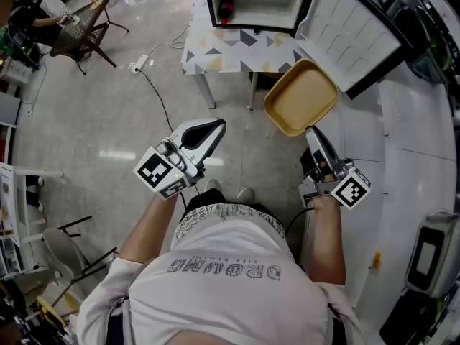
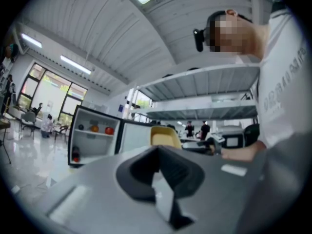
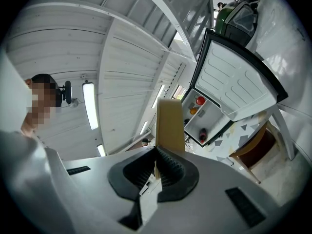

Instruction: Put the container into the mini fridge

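Note:
A shallow yellow container [image 1: 301, 96] hangs in the air, and my right gripper [image 1: 314, 131] is shut on its near rim. In the right gripper view the container [image 3: 169, 123] stands edge-on between the closed jaws. The mini fridge [image 1: 255, 2] sits on a patterned table ahead with its door [image 1: 350, 33] swung open to the right; a dark bottle [image 1: 226, 5] lies inside. My left gripper [image 1: 213, 129] is shut with nothing in it, held at waist height left of the container. In the left gripper view the fridge [image 2: 92, 139] shows fruit on a shelf.
The small patterned table [image 1: 237, 51] carries the fridge. A white counter [image 1: 420, 157] runs along the right with a device [image 1: 430, 251] on it. A power strip and cable [image 1: 139, 65] lie on the floor at left, and a wicker chair [image 1: 84, 26] stands far left.

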Action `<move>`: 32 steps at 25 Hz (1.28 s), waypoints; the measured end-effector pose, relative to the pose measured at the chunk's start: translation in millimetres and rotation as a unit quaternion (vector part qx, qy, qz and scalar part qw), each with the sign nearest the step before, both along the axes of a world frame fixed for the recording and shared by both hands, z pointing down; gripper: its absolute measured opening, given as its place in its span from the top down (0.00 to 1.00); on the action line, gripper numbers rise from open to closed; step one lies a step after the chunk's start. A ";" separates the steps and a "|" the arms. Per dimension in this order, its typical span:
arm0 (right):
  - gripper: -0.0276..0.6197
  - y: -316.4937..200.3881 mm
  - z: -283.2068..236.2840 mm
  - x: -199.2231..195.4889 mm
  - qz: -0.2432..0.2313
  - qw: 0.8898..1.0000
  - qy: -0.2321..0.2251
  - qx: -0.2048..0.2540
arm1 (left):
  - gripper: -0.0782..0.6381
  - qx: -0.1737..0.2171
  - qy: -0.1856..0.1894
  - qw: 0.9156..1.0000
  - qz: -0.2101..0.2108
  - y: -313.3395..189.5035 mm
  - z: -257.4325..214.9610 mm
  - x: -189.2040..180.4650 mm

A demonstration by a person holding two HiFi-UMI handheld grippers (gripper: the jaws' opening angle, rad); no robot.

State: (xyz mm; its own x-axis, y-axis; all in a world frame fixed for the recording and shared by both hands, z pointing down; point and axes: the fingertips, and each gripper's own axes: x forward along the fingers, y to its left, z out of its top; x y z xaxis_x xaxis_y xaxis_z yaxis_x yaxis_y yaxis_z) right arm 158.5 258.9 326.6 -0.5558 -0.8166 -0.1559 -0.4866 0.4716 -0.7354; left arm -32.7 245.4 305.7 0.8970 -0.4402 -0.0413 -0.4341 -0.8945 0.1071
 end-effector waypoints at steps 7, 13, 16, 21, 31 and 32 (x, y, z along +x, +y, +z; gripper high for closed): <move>0.94 -13.0 5.0 7.3 -0.003 1.000 0.000 -0.004 | 0.88 -0.002 0.000 1.000 -0.006 -10.9 2.0 3.7; 0.94 -29.8 8.8 11.2 -0.006 1.000 -0.005 -0.008 | 0.88 -0.006 0.002 1.000 -0.010 -27.7 6.4 5.4; 0.94 -42.1 10.9 12.1 -0.005 1.000 -0.004 -0.010 | 0.88 -0.008 0.004 1.000 -0.011 -39.7 9.0 5.6; 0.94 -70.9 19.0 12.8 -0.001 1.000 -0.003 -0.020 | 0.88 -0.017 0.008 1.000 -0.008 -69.4 17.5 6.3; 0.94 -154.6 34.9 2.7 0.005 0.999 0.003 -0.038 | 0.88 -0.035 0.008 0.999 0.000 -156.3 35.2 -0.4; 0.94 -164.3 36.7 0.7 0.006 0.999 0.003 -0.041 | 0.88 -0.037 0.008 0.999 0.001 -166.1 37.0 -2.0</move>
State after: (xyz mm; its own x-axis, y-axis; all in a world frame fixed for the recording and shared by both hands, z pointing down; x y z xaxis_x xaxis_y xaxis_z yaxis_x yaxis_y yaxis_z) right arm 159.2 94.5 363.4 -0.5469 -0.8328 -0.0855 -0.4957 0.4044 -0.7686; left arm -34.7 79.3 342.7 0.8973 -0.4407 -0.0229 -0.4300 -0.8848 0.1796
